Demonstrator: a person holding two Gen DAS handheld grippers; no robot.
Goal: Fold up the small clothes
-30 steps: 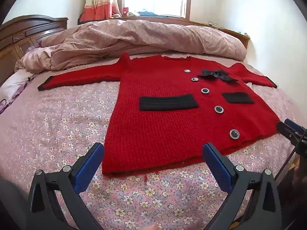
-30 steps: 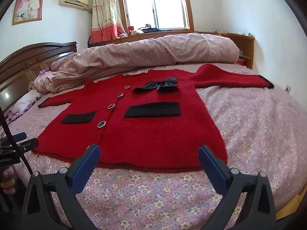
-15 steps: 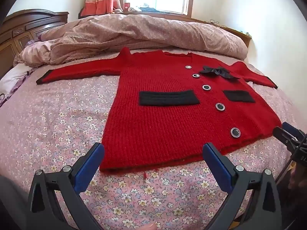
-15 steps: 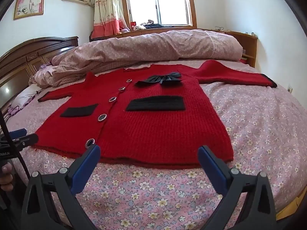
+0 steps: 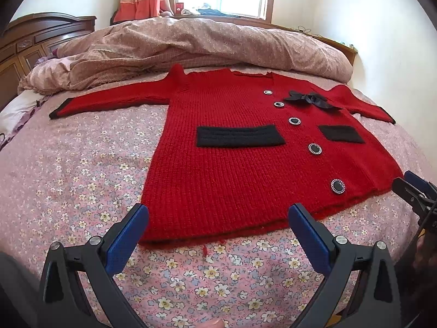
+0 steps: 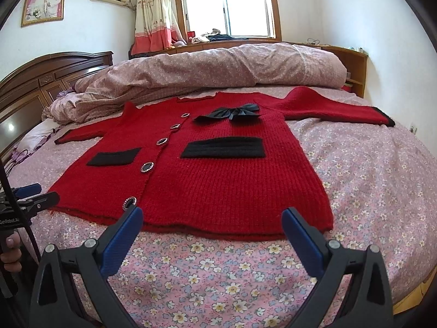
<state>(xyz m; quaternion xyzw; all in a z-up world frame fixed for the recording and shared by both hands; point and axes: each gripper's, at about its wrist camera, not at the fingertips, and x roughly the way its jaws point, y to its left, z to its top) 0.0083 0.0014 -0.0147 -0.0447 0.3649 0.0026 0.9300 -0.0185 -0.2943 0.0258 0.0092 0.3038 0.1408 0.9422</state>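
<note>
A small red knitted cardigan lies flat and face up on the flowered bedsheet, both sleeves spread out. It has two black pockets, a black bow and several round buttons. My left gripper is open just in front of the hem's left part, with nothing between its blue pads. My right gripper is open just in front of the hem's right part, also holding nothing. Each gripper shows at the edge of the other's view.
A rolled pink duvet lies across the bed behind the cardigan. A dark wooden headboard stands at the left. Bare flowered sheet spreads on both sides of the garment. A hand holds the left gripper's handle.
Both grippers have moved forward toward the cardigan's hem and stayed open. The cardigan has not moved.
</note>
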